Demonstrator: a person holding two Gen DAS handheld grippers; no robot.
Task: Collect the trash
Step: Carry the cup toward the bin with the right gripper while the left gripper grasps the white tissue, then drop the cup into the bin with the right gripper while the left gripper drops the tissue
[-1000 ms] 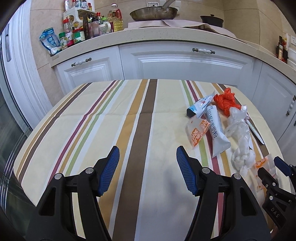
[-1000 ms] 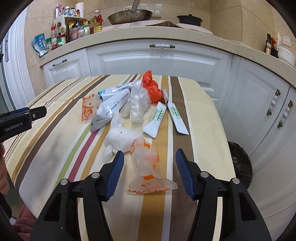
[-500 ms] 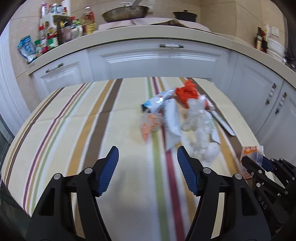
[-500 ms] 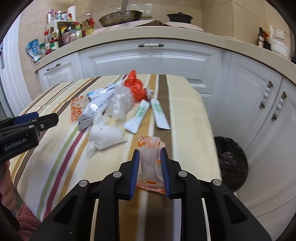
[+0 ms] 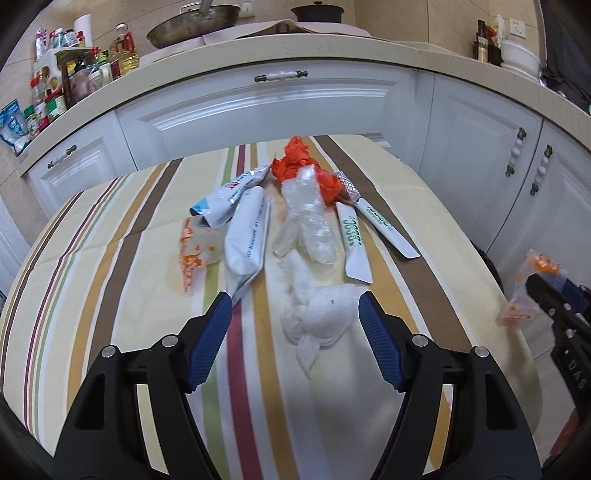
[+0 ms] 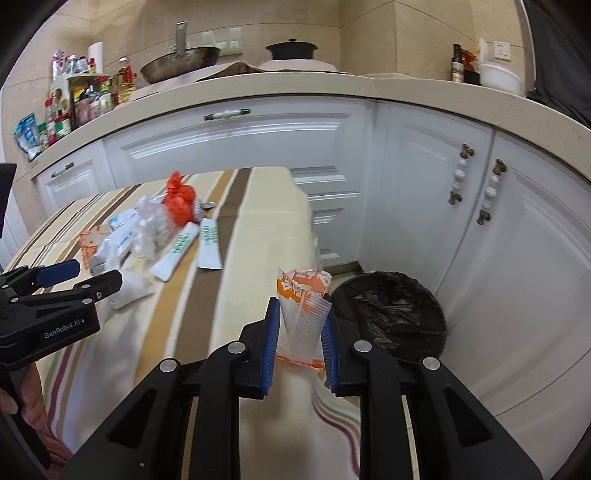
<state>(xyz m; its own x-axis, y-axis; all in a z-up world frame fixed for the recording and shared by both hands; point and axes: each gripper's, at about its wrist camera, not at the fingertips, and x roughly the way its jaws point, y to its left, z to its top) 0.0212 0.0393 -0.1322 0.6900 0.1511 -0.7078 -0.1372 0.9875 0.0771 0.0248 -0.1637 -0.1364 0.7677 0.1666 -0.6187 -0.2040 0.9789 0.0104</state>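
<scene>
My right gripper [image 6: 300, 325] is shut on a clear orange-printed wrapper [image 6: 303, 302] and holds it in the air past the table's right edge, short of the black-lined trash bin [image 6: 391, 314] on the floor. The wrapper also shows in the left wrist view [image 5: 532, 288]. My left gripper [image 5: 295, 317] is open and empty, its fingers either side of a crumpled white tissue wad [image 5: 321, 314] on the striped tablecloth [image 5: 110, 258]. Beyond it lie a clear plastic bag [image 5: 306, 218], an orange bag [image 5: 299, 166], white tubes [image 5: 247, 236] and green-printed sachets [image 5: 354, 240].
Another orange-printed wrapper [image 5: 192, 251] lies left of the pile. White cabinets [image 6: 480, 221] stand behind and right of the table, close to the bin. The counter holds bottles [image 5: 74, 81], a pan [image 5: 192, 26] and a pot [image 5: 314, 14].
My right gripper shut on the orange-printed wrapper, lifted it off the table and carried it right toward the bin. My left gripper swung right to the trash pile, over the tissue wad.
</scene>
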